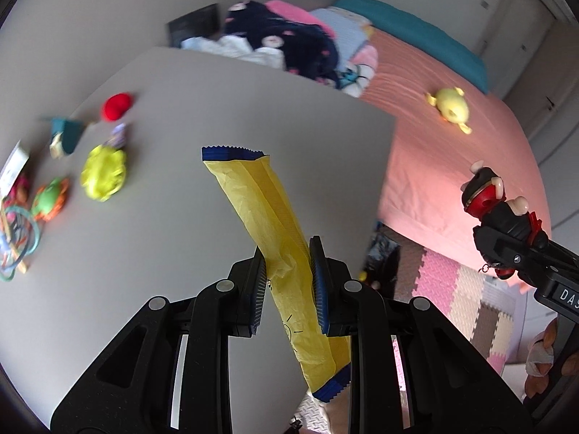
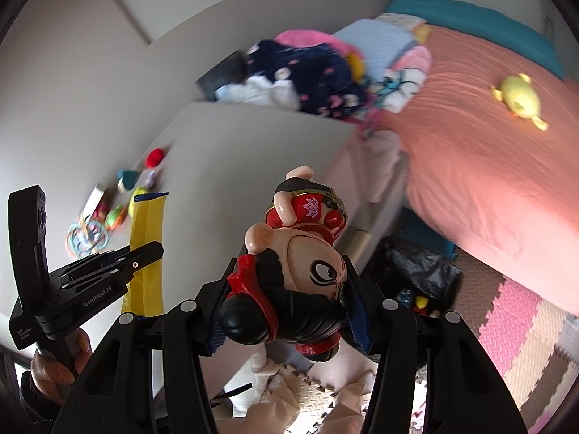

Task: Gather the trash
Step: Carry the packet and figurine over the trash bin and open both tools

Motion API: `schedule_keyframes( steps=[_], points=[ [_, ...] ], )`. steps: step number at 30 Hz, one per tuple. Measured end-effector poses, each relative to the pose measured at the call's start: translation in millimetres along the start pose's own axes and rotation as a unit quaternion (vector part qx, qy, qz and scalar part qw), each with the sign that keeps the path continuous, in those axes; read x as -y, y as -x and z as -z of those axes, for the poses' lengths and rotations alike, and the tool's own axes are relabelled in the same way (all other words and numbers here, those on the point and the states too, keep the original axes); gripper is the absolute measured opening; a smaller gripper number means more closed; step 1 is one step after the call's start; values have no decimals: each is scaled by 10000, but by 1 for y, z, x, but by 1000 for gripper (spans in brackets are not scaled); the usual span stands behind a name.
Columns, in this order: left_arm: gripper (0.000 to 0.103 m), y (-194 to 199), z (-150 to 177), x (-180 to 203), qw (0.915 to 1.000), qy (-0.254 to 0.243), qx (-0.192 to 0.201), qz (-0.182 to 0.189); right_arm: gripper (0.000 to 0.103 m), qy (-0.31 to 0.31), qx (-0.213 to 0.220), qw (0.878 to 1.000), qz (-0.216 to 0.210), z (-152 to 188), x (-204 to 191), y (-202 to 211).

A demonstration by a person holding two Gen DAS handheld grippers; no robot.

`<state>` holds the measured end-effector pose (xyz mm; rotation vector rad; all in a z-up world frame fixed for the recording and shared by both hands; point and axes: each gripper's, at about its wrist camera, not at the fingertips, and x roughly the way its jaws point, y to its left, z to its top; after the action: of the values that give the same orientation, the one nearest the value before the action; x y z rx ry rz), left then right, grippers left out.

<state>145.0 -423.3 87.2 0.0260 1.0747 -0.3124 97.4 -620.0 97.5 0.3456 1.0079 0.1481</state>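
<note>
left tool (image 1: 287,282) pinching limp yellow wrapper (image 1: 267,217); right tool (image 2: 286,311) clamping doll figure (image 2: 300,271) by the head. could slip loose mid-carry.

Soft, even daylight fills both wrist views, with no hard shadows on the grey tabletop (image 1: 163,253) and only a mild sheen on the doll's face (image 2: 315,256). Motion blur smears the small toys at the left (image 1: 50,188) and the clothes pile (image 2: 307,79), while the yellow wrapper (image 1: 275,224) close to the lens stays crisp. Fisheye curvature bends the pink bed (image 1: 452,152), and dark vignetting rings the corners.
</note>
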Motion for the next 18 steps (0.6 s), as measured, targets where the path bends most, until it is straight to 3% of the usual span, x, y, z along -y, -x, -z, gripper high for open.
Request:
schedule_keyframes(
  steps=[9,13,14,15,18],
  points=[
    [23,-41,-20,96,9950,-880,-287,386,55,-633,77,9972,399,7,79,25],
    [27,-68,-25,132,9888,-1285,-634,423,58,-840,-234,9951,476,4,108,17],
    [54,-76,-26,140,9881,-1325,-711,323,67,-910,-221,9941,550,2,113,18],
    [99,-80,-28,146,9879,-1346,-731,230,72,-949,-182,9936,588,2,116,20],
    [96,-86,-31,157,9877,-1449,-589,62,76,-1021,18,9926,655,-1,126,31]
  ],
)
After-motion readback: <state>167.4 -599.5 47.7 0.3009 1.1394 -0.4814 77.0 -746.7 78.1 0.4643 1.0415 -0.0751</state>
